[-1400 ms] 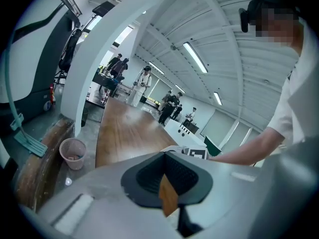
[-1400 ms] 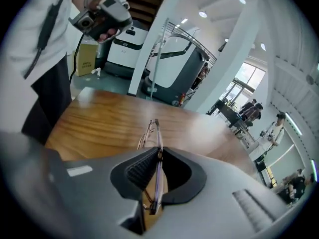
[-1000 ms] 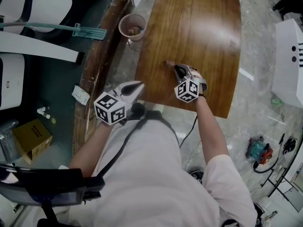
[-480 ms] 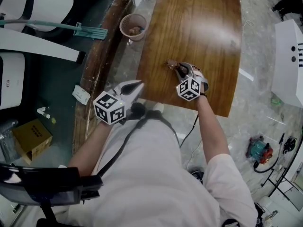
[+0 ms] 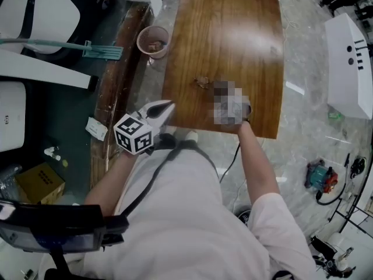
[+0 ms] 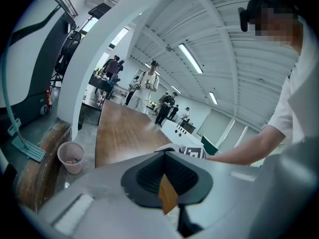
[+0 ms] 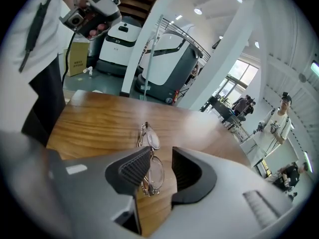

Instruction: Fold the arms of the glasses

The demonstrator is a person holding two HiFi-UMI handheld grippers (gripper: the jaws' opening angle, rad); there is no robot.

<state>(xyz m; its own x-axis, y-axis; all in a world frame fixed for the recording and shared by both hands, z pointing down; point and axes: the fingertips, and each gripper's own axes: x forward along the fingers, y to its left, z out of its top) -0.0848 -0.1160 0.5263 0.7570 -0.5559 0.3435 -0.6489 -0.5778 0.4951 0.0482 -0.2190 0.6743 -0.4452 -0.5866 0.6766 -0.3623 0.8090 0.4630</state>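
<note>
Gold-rimmed glasses (image 7: 155,169) loose between just-opened jaws of right gripper (image 7: 162,164)

The glasses (image 5: 202,82) lay on the bench (image 5: 245,34), toward its left edge and in its nearer half. They were just ahead of the right gripper (image 7: 159,159) and in line with the gap of its jaws, which had just been opening and stood apart, pressing on nothing. The left gripper (image 5: 168,106) hung off the bench's near left corner. A bin (image 5: 152,39) stood on the floor left of the bench, between it and a plank (image 5: 113,98) running alongside. Left of the plank lay a squeegee (image 5: 102,50); a box (image 5: 39,177) sat nearer, far left. A power tool (image 5: 319,178) lay on the floor to the right.
</note>
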